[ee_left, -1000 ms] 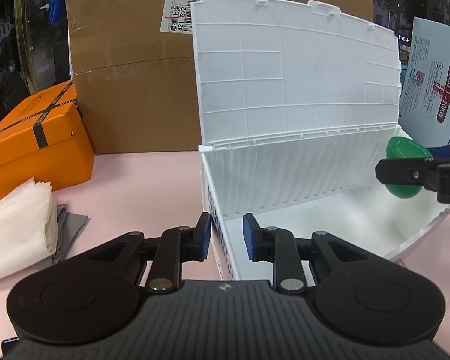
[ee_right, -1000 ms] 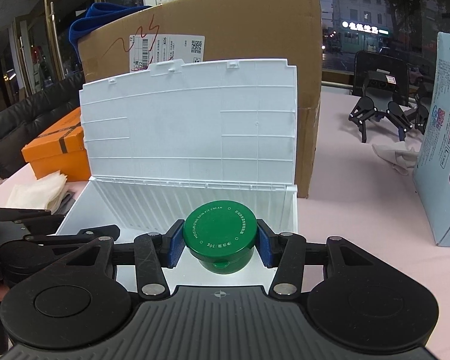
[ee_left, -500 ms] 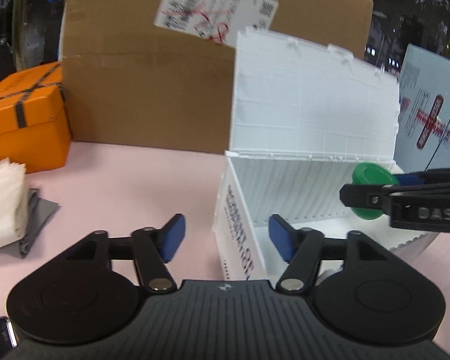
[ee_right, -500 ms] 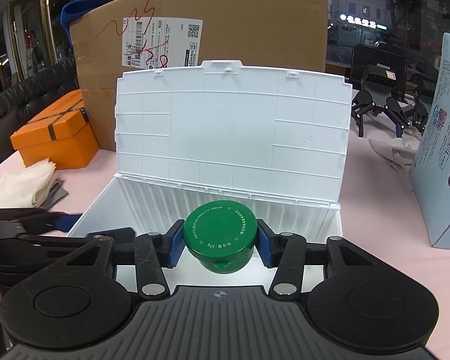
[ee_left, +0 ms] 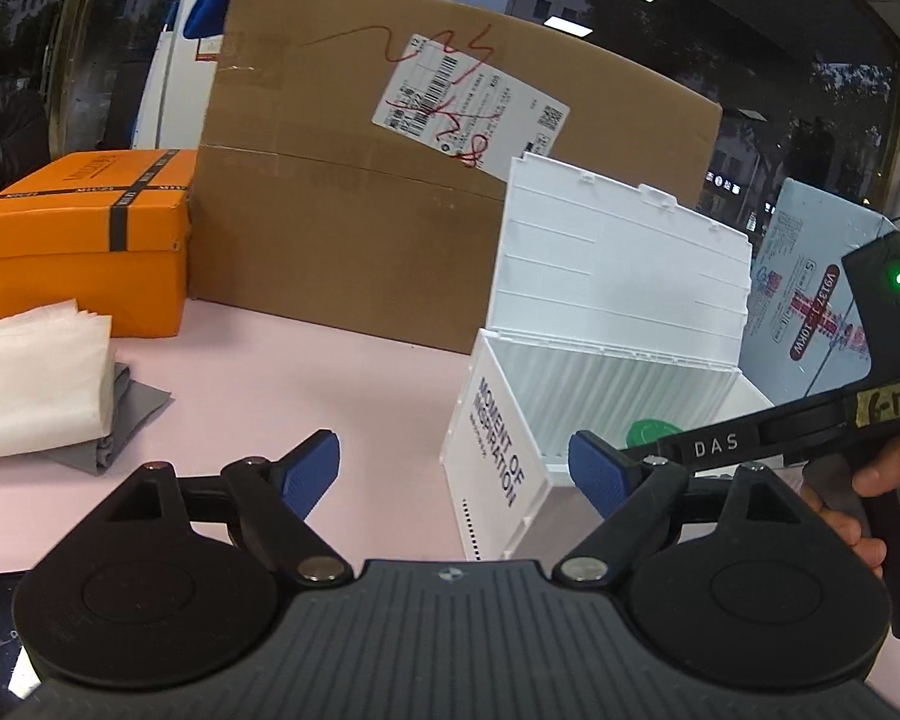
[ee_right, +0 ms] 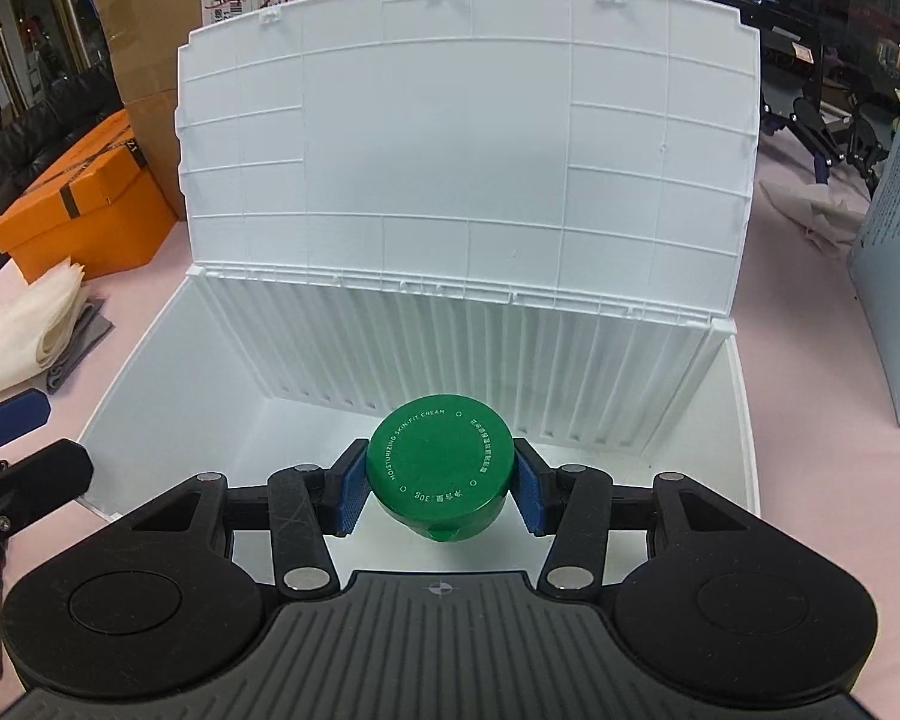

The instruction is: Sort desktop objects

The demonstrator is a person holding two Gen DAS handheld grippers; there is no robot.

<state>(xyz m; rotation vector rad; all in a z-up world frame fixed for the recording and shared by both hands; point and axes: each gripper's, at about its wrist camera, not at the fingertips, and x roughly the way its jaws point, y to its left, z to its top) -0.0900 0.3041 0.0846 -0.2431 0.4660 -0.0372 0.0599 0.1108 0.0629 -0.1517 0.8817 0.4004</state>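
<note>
My right gripper (ee_right: 441,495) is shut on a green cream jar (ee_right: 441,468) and holds it inside the open white storage box (ee_right: 168,360), above its floor. The box lid (ee_right: 468,150) stands upright behind it. In the left wrist view the white box (ee_left: 498,468) is straight ahead, and the green jar (ee_left: 654,432) shows inside it, partly hidden by the right gripper's black arm. My left gripper (ee_left: 456,474) is open and empty, its jaws wide on either side of the box's left front corner.
A big cardboard box (ee_left: 390,210) stands behind the white box. An orange box (ee_left: 84,234) and folded white and grey cloths (ee_left: 42,384) lie at the left on the pink table. A light blue carton (ee_left: 810,300) stands at the right.
My left gripper has opened wide and drawn back to the left of the box. My right gripper has carried the green jar forward and down into the box.
</note>
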